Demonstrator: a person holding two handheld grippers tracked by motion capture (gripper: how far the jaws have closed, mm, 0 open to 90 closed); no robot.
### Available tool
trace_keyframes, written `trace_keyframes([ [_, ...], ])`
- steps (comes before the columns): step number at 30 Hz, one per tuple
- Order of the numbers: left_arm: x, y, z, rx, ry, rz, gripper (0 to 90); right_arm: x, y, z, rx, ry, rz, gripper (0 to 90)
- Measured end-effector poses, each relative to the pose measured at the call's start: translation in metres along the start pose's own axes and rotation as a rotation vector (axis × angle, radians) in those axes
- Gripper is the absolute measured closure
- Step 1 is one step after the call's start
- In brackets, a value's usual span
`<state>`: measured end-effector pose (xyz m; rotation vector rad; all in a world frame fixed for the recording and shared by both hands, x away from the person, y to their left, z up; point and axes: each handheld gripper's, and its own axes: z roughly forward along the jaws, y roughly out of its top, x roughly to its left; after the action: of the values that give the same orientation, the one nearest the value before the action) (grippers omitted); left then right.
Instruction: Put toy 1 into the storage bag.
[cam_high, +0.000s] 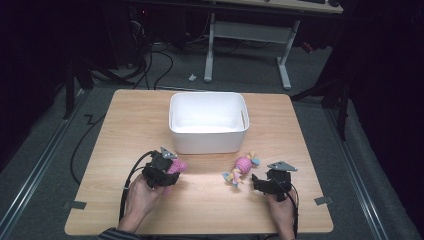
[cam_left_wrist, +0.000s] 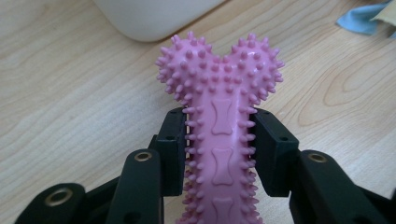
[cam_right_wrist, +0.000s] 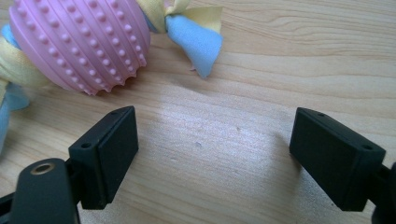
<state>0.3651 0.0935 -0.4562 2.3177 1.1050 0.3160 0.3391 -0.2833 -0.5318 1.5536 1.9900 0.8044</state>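
A pink spiky bone-shaped toy (cam_left_wrist: 219, 116) sits between the pads of my left gripper (cam_left_wrist: 218, 149), which is shut on its shaft; the knobbed end sticks out past the jaws. In the high view that gripper (cam_high: 169, 169) is left of centre, in front of the white bin (cam_high: 208, 138), with the bone toy (cam_high: 179, 165) at its tip. A pink ribbed ball toy (cam_right_wrist: 79, 42) with yellow and blue cloth ties lies on the table just beyond my right gripper (cam_right_wrist: 212, 149), which stands open over bare wood. The high view has the ball toy (cam_high: 242, 166) left of the right gripper (cam_high: 261, 183).
The white bin is empty and stands at the table's middle back. A wooden tabletop (cam_high: 210, 210) spreads around it. Beyond the far edge are a desk frame (cam_high: 247, 35) and cables on the floor. A blue cloth end (cam_left_wrist: 362, 18) lies off to one side of the bone toy.
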Motion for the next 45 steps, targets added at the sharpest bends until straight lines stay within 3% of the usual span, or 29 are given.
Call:
trace_keyframes([
  [23,0.015,0.035,-0.049,-0.108,-0.082,-0.009,59.2,0.0,0.0,0.0,0.0,0.0,0.0,15.5],
  [39,0.027,0.062,-0.065,-0.133,-0.115,-0.018,59.2,0.0,0.0,0.0,0.0,0.002,-0.004,15.5],
  [45,0.025,0.075,-0.074,-0.129,-0.1,0.001,59.2,0.0,0.0,0.0,-0.001,0.002,-0.005,15.5],
])
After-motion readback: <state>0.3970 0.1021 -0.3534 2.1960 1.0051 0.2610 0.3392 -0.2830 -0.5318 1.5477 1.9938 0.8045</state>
